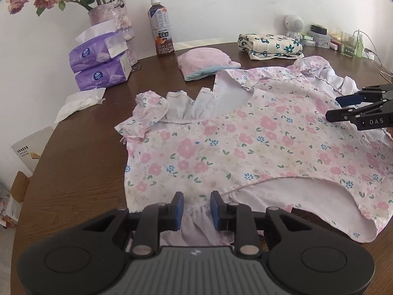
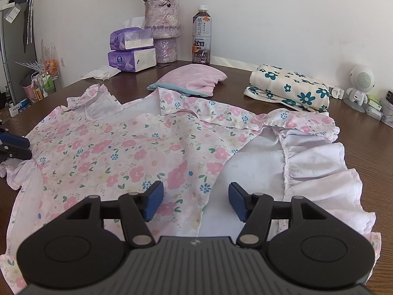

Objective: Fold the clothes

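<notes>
Folding job: I am working a thin pink floral cotton dress (image 1: 245, 147) spread flat on the round dark wooden table (image 1: 81, 162), ruffled sleeves out to each side.
Left gripper (image 1: 195, 210): fingers apart, straddling a gathered ruffle at the near edge; I cannot tell whether the pads touch cloth.
Right gripper (image 2: 195, 202): fingers wide apart, poised over the floral panel's edge and the white lining beside it, holding nothing.
Handling: I judge the fabric light, limp and quick to crease, so it should drag and bunch unless lifted at seams.
Where to hold: hems, shoulder seams or ruffle gathers look the firmest to pinch.
Left view only: a crumpled white tissue (image 1: 78, 103) lying flat, plus the right gripper over the far sleeve.
Right view only: the wide white ruffle (image 2: 324, 179), and a folded cream cloth with teal flowers (image 2: 289, 86) seen close.
</notes>
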`<state>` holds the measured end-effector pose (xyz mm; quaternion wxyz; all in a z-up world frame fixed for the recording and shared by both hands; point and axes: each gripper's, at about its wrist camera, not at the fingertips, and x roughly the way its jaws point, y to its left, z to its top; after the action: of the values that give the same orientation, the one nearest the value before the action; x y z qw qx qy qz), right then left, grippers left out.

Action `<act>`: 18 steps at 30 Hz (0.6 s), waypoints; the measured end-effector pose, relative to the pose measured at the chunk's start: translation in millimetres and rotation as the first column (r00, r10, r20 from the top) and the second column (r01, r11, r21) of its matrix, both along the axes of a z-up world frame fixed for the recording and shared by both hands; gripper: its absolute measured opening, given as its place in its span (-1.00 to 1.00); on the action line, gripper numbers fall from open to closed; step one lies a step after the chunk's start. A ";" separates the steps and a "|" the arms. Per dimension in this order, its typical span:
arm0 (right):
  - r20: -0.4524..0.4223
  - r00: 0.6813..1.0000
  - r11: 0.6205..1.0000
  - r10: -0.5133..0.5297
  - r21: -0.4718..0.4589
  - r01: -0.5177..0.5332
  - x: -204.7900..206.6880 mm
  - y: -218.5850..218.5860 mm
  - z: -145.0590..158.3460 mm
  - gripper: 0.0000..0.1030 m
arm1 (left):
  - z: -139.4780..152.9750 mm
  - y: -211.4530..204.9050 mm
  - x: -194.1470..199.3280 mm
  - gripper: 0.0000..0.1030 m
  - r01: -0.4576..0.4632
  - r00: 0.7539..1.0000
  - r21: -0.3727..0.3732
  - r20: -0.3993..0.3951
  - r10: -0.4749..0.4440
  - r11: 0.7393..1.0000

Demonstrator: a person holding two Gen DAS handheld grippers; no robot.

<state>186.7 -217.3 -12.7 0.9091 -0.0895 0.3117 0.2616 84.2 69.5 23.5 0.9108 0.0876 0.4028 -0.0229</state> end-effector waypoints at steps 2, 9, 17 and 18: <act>-0.001 1.000 1.000 0.000 0.001 0.000 0.0 -0.1 0.0 0.17 | 7.6 -1.7 -0.2 -0.56 0.001 1.000 -0.006 0.015 -0.001 1.000; 0.033 0.999 0.999 -0.008 0.042 0.006 -4.2 -8.7 15.8 0.17 | 55.3 -36.2 22.5 -0.35 0.100 0.991 -0.096 0.104 -0.090 0.990; 0.022 0.996 0.990 -0.085 0.113 0.082 29.3 -8.8 54.6 -0.29 | 57.5 -82.4 128.2 -0.34 0.042 0.999 -0.245 0.006 -0.042 0.969; 0.010 0.996 0.990 -0.089 0.106 0.088 37.4 -4.4 56.1 -0.37 | 51.3 -85.2 141.0 -0.34 0.018 1.000 -0.236 -0.010 -0.021 0.972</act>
<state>224.1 -221.7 43.4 0.9255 -0.0292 0.2943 0.2366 225.2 -15.7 74.8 0.9119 -0.0175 0.4021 -0.0800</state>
